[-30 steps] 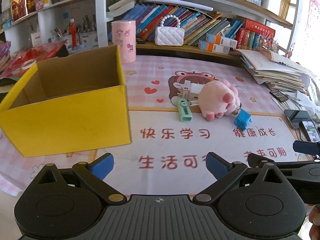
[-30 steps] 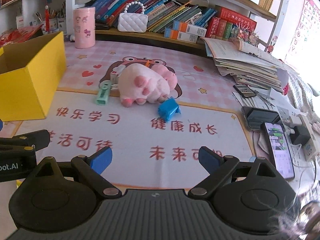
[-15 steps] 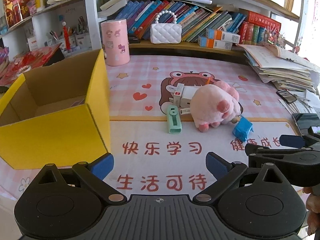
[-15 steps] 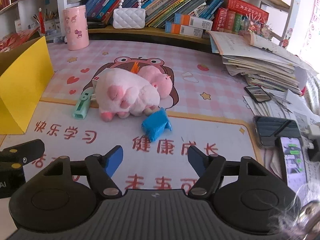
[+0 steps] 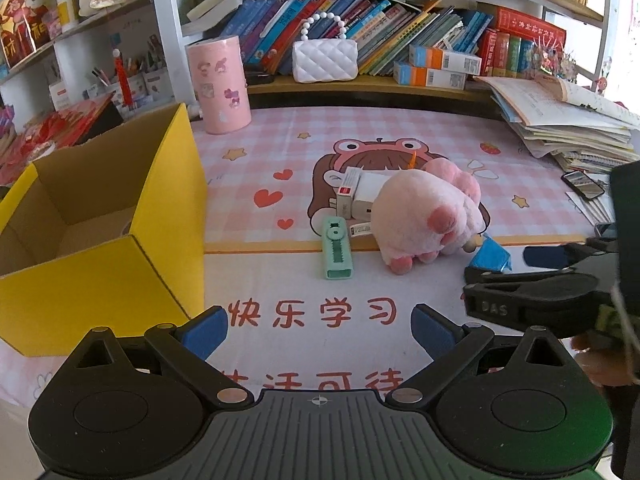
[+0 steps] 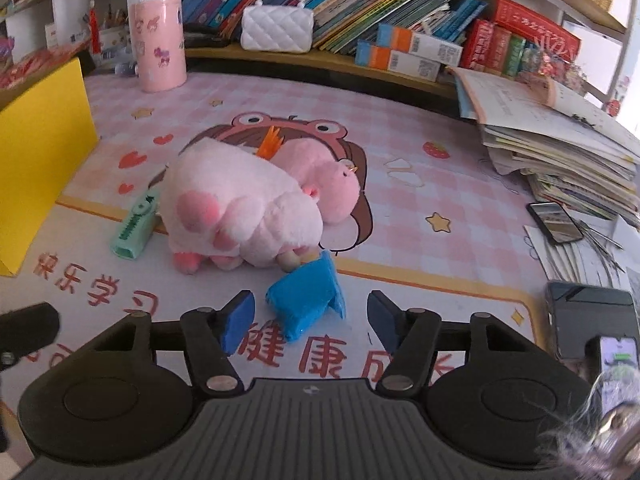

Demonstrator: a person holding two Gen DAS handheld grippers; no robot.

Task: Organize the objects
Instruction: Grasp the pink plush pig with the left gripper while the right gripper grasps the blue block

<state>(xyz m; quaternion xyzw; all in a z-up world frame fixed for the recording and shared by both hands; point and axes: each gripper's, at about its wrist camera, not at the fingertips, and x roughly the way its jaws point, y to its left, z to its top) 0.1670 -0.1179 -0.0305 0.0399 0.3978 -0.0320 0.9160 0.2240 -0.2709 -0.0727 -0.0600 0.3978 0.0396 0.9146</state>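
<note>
The right gripper (image 6: 310, 320), jaws narrowing but clear of it, straddles the crumpled blue paper packet (image 6: 306, 304); the left gripper (image 5: 320, 326), released, hangs farther left.

On the mat (image 5: 248, 184), the open box (image 5: 168, 200) stands at the left. Right of it lies the stapler (image 5: 338, 254), just beside the plush paw (image 5: 424, 220), with small cartons (image 5: 360, 196) behind. The folded packet (image 6: 308, 300) lies before the paw's right side, touching it. Books (image 6: 560, 152) pile far right.
</note>
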